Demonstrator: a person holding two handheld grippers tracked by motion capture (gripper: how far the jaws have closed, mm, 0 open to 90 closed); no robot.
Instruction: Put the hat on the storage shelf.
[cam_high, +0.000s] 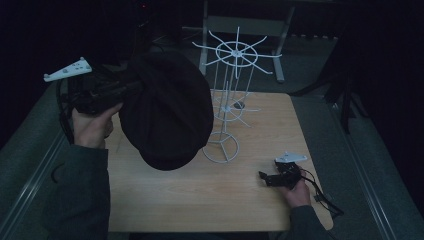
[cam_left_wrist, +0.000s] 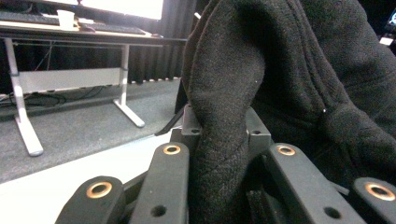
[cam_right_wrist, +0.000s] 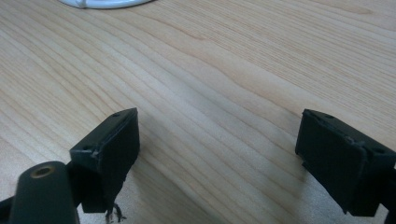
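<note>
A black fleece cap (cam_high: 167, 107) hangs in the air over the left part of the wooden table (cam_high: 200, 195). My left gripper (cam_high: 107, 92) is shut on a fold of the cap's edge (cam_left_wrist: 219, 140), and the fabric fills the gap between its jaws. A white wire rack (cam_high: 227, 100) with spoke arms stands upright just right of the cap. My right gripper (cam_high: 267, 178) rests low over the table's right front part. It is open, with bare wood between its two pads (cam_right_wrist: 112, 144).
A curved piece of the rack's round white base (cam_right_wrist: 105, 3) lies beyond the right gripper. A desk with white metal legs (cam_left_wrist: 126, 88) stands on grey carpet behind the table. The table's front middle is bare wood.
</note>
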